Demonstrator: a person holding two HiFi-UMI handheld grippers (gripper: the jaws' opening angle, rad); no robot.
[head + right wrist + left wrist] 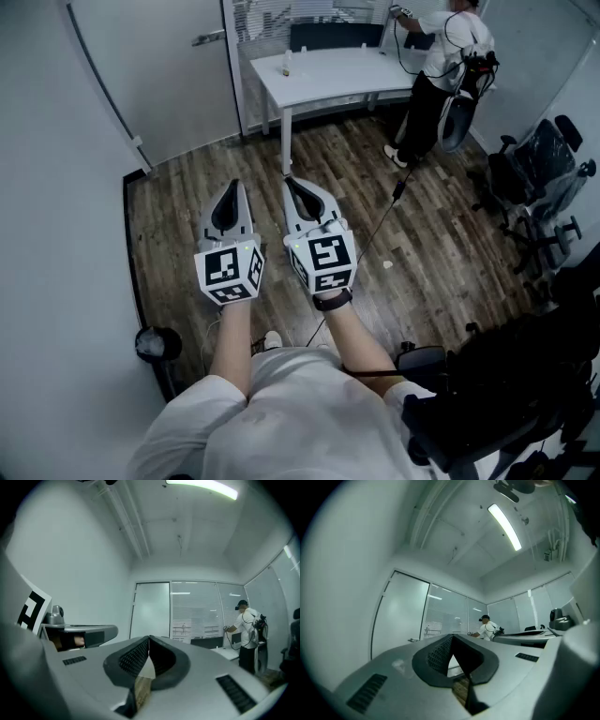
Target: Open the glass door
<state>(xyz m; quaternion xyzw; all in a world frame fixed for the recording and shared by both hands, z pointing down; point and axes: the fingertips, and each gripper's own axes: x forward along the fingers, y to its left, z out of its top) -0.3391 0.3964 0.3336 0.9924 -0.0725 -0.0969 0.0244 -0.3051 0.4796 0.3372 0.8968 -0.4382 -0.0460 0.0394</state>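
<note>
Both grippers are held out side by side over the brown wood-plank floor (pixel 422 244), pointing toward the far wall.

Left gripper (pixel 232 190): jaws pressed together, nothing between them; in the left gripper view the ridged dark pads meet at the tip. Right gripper (pixel 293 185): jaws likewise closed and empty, just beside the left one. Neither touches anything.

The frosted glass door with a thin metal frame (pixel 159 66) stands at the far left corner of the floor, ahead and to the left of both grippers and well apart from them. It looks shut, in line with the glazed wall beside it. Its silver lever handle (pixel 208 37) sits at the door's right edge (small in every view).

The white rectangular desk (pixel 328 70) runs along the far edge of the floor, right of the door, with a small pale bottle (pixel 287 64) near its left end. A person in a white shirt and dark trousers (pixel 450 56) stands at the desk's right end. Black office chairs (pixel 539 178) cluster at the right edge of the floor. A black round bin (pixel 157 344) sits at the near left edge, by the wall.
</note>
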